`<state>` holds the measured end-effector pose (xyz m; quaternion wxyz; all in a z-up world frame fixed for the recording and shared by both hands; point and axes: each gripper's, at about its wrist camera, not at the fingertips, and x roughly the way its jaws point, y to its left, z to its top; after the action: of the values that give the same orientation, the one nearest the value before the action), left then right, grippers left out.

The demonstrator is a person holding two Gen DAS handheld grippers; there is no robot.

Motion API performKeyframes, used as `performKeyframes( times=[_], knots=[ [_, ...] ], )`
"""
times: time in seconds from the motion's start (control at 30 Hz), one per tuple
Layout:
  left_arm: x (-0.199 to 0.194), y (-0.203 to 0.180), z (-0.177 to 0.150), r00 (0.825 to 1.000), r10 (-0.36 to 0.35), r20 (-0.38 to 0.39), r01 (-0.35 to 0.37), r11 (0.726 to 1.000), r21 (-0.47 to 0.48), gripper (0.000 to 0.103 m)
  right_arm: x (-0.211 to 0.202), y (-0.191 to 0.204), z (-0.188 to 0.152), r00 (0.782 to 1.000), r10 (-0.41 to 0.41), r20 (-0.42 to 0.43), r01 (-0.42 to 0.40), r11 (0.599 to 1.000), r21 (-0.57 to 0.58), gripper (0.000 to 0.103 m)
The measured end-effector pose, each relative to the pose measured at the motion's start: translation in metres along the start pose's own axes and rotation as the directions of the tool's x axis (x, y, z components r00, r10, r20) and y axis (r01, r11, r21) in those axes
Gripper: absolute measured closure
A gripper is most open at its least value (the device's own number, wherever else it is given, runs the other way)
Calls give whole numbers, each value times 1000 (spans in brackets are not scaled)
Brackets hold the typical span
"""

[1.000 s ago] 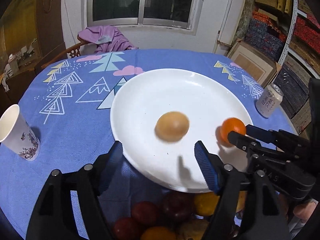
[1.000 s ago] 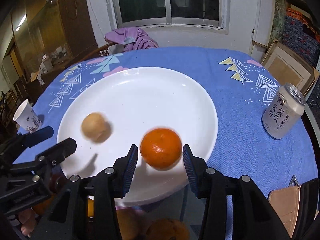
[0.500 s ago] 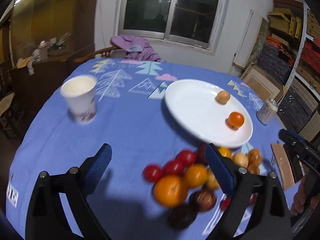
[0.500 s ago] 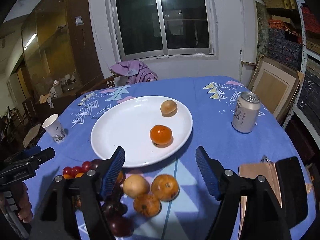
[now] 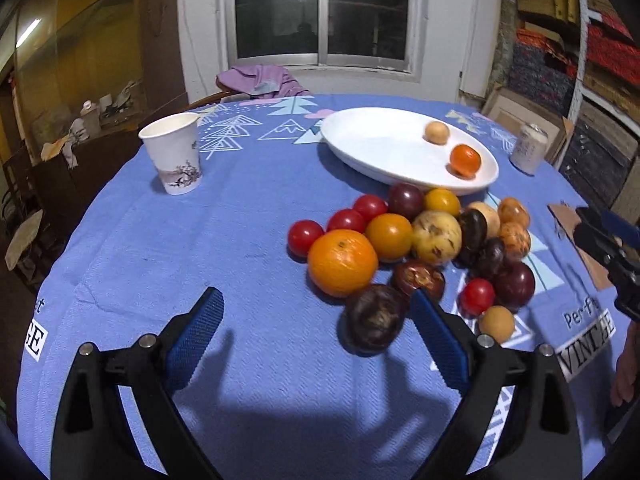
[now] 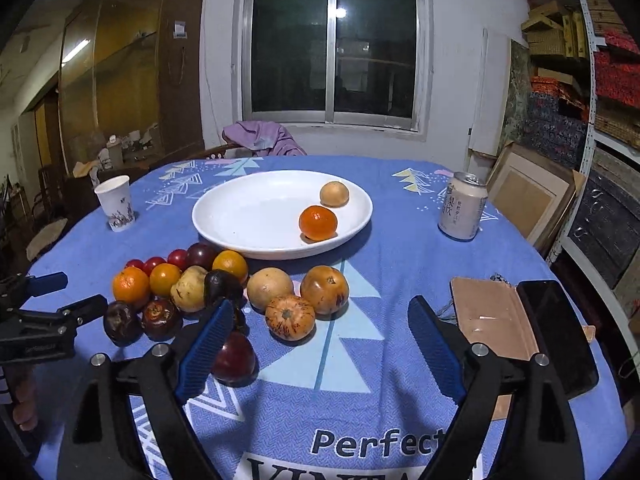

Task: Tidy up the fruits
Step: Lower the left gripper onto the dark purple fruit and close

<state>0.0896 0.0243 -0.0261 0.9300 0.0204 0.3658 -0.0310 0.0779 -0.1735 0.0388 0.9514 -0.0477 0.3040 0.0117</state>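
Left wrist view: the left tongs (image 5: 316,334) hang spread and empty over the bench (image 5: 200,240), a heap of fruit (image 5: 412,248) just ahead, beside the white plate (image 5: 380,148).

Right wrist view: the right tongs (image 6: 320,340), jaws just opened wide, grip nothing; a tangerine (image 6: 318,222) and a tan fruit (image 6: 334,194) lie on the plate.

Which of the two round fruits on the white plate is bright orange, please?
The orange tangerine near the white plate's front rim; the fruit behind it is pale tan.

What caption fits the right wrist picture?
Open right claw above fruit pile; two fruits on the plate.
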Motion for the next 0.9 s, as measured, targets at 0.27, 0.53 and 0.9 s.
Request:
performKeyframes(
  times=[0.27,0.53,0.9],
  knots=[
    [13,-11,-5,999,-20,-41,21,999,33,11,7,-14,-1,999,3,-38,0,996,85,6],
    [22,-9,-5,997,-17,-71,20,999,35,28,13,-30,-3,994,72,-81,-54,979,199,4],
    [36,-14,-5,990,-43,-135,51,997,51,33,18,-32,-5,991,79,-103,-55,974,222,4]
  ],
)
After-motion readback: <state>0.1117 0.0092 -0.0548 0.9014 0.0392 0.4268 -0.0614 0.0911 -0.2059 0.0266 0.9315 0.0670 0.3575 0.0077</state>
